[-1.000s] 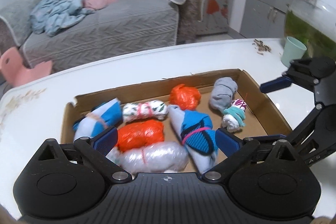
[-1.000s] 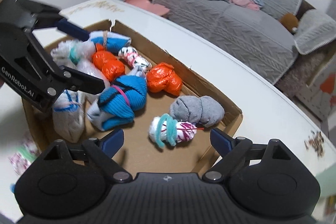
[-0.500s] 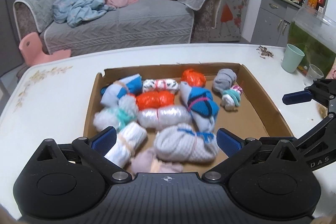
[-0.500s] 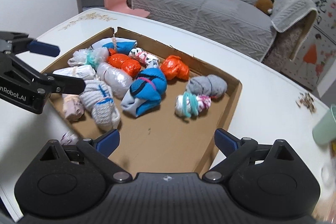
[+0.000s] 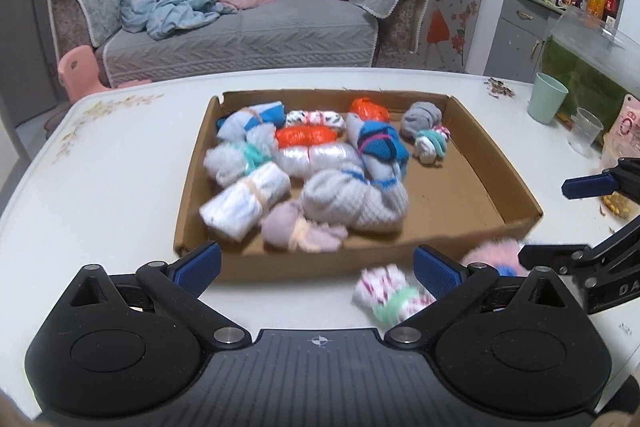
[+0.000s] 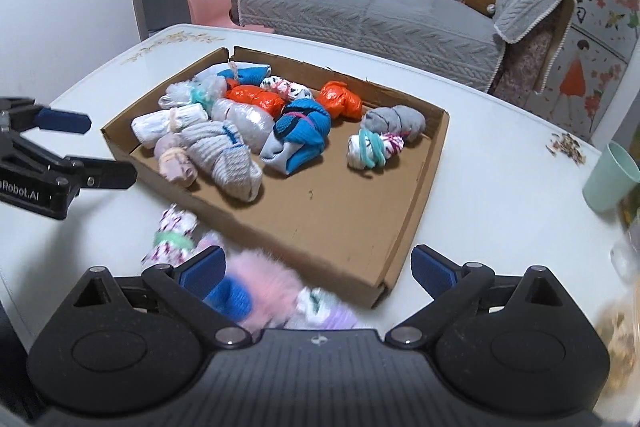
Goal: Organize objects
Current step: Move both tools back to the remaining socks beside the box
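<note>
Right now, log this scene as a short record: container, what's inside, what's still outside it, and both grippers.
container: cardboard tray on the white table, near-right part of its floor bare
inside: about a dozen rolled sock bundles, among them a blue bundle and a grey bundle
outside: floral bundle, fluffy pink bundle and a lilac one partly hidden, all on the table in front of the tray
left gripper: open, empty
right gripper: open, jaws just widened, over the pink bundle without pressing it
</note>
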Motion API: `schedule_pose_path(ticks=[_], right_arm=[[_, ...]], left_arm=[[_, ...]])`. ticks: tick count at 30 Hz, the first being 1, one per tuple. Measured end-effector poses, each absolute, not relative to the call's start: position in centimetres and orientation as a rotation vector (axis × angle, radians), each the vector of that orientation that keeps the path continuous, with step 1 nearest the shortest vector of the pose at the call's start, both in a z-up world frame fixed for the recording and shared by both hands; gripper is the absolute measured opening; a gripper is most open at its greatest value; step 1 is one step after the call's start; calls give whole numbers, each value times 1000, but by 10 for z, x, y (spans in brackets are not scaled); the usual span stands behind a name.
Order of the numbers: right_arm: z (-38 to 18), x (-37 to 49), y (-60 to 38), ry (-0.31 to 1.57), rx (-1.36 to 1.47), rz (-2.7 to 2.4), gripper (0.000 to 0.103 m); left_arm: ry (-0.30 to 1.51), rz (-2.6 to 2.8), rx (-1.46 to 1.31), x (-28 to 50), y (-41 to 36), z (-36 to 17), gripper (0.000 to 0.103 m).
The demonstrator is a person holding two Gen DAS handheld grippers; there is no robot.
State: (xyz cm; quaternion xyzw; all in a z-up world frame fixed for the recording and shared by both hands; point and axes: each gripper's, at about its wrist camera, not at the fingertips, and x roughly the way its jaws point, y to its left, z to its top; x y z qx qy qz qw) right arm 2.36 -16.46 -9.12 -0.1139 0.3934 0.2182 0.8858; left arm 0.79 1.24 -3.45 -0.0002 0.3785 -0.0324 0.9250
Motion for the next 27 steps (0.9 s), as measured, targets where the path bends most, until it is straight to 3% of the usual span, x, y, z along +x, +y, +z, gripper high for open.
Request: schedule_pose_path(ticks=[16, 27], right_arm=[[-124, -46, -194, 583, -158, 457, 102], [-143, -32, -212, 574, -81, 400, 102]], left_arm=[[651, -177, 107, -57, -17, -90, 103], [666, -189, 98, -37, -23, -101, 103]])
